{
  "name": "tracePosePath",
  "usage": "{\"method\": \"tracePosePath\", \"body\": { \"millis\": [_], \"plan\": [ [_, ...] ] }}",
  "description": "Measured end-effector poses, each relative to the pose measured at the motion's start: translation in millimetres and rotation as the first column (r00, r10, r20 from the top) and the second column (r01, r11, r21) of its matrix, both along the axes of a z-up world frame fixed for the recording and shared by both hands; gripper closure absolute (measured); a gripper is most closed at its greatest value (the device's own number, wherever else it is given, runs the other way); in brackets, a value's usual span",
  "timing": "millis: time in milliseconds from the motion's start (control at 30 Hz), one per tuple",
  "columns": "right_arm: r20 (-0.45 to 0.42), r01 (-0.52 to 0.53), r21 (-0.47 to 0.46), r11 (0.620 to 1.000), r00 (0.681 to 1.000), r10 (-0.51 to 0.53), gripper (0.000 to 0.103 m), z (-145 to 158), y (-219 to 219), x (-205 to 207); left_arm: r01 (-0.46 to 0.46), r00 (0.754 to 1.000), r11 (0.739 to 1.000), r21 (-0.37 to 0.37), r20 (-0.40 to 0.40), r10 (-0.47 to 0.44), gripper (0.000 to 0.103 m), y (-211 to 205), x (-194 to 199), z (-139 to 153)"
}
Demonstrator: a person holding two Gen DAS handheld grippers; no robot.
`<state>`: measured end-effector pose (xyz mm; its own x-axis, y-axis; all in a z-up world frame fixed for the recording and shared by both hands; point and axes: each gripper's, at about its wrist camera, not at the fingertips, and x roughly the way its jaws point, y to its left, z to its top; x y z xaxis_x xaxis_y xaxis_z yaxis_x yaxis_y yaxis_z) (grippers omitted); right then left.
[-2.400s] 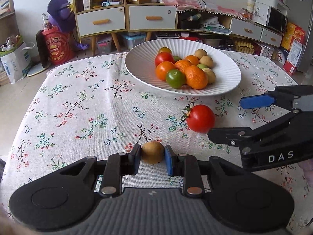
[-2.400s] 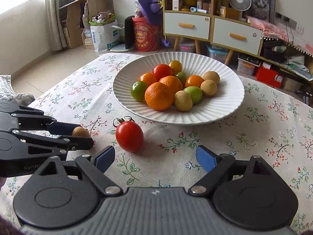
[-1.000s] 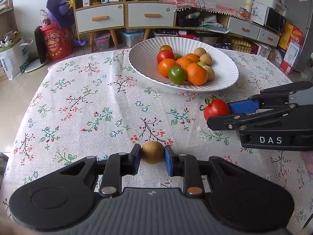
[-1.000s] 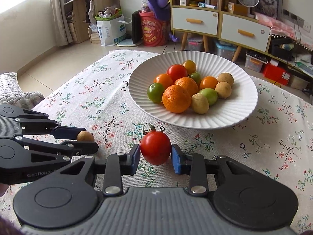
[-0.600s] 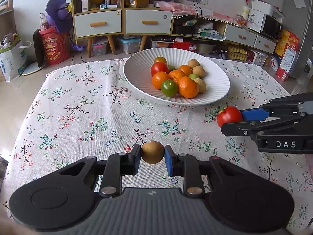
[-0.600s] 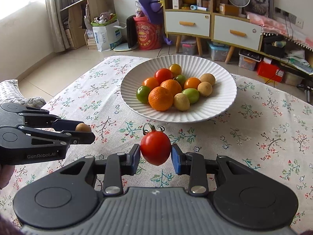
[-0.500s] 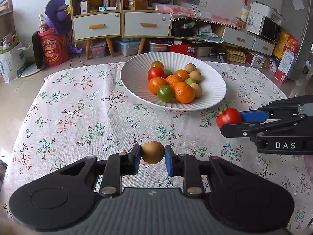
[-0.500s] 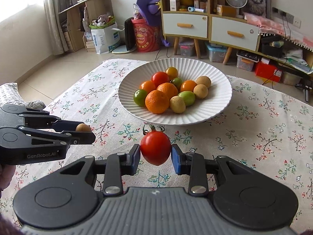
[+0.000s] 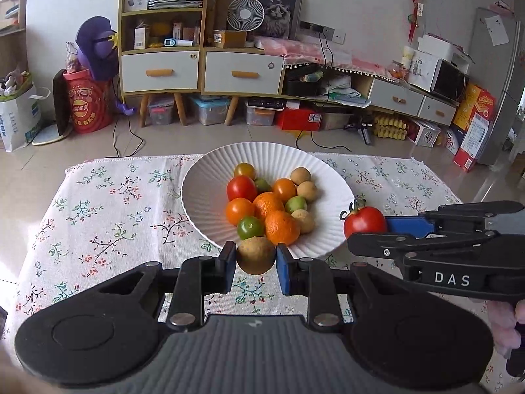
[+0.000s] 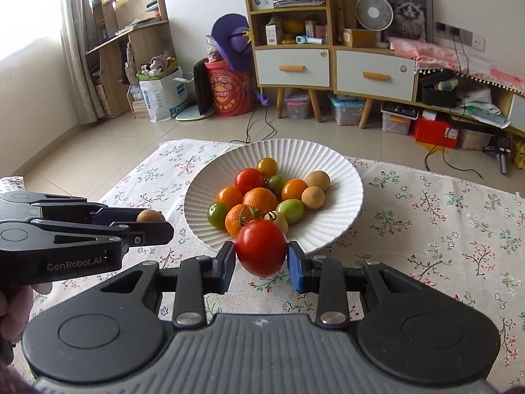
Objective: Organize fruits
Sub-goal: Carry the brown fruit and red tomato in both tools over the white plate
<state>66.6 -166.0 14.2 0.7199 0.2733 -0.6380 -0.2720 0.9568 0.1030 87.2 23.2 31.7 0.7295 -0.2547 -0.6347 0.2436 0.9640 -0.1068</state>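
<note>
A white ribbed plate [image 9: 203, 197] [image 10: 331, 167] on the flowered tablecloth holds several oranges, tomatoes, green fruits and small brown fruits. My left gripper [image 9: 256, 259] is shut on a small brown fruit [image 9: 256, 255], held in the air just before the plate's near rim. My right gripper [image 10: 261, 257] is shut on a red tomato [image 10: 261, 248] with a green stem, also lifted near the plate's front edge. In the left wrist view the tomato [image 9: 364, 221] hangs at the plate's right rim. In the right wrist view the brown fruit [image 10: 150, 215] sits left of the plate.
The flowered tablecloth [image 9: 108, 216] covers the table, whose far edge drops to a tiled floor. Beyond it stand a drawer cabinet [image 9: 200, 69], a red bucket [image 9: 87, 101] and boxes. A hand [image 10: 13, 298] grips the left tool's handle.
Both grippers have risen and moved toward the plate with their fruits; the plate now sits closer to the fingertips and more of the room shows above it.
</note>
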Motion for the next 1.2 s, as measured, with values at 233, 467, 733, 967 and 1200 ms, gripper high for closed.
{"method": "tracePosePath", "body": {
  "millis": [233, 467, 733, 967, 1200],
  "plan": [
    [0.016, 0.038, 0.023, 0.999, 0.999, -0.038, 0.072, 4.7, -3.5, 17.8, -0.037, 0.999, 0.999, -0.032, 0.008, 0.037, 0.086, -5.2, 23.8, 8.6],
    [0.029, 0.052, 0.063, 0.997, 0.998, -0.054, 0.072, 6.2, -10.4, 38.8, -0.052, 0.999, 0.997, -0.061, -0.015, 0.051, 0.086, -3.8, 58.4, 6.7],
    [0.023, 0.059, 0.125, 0.990, 0.998, -0.062, 0.072, -7.2, -16.9, 73.3, -0.059, 0.998, 0.994, -0.091, -0.044, 0.055, 0.086, -7.2, 96.8, -5.7],
    [-0.004, 0.067, 0.123, 0.990, 0.998, -0.067, 0.072, -21.3, -13.7, 103.0, -0.094, 0.993, 0.993, -0.075, -0.081, 0.088, 0.086, -7.0, 115.4, -20.6],
    [-0.013, 0.063, 0.110, 0.992, 0.998, -0.062, 0.072, -29.6, -10.2, 107.9, -0.100, 0.990, 0.991, -0.084, -0.103, 0.092, 0.086, -2.1, 123.8, -25.5]
  ]
}}
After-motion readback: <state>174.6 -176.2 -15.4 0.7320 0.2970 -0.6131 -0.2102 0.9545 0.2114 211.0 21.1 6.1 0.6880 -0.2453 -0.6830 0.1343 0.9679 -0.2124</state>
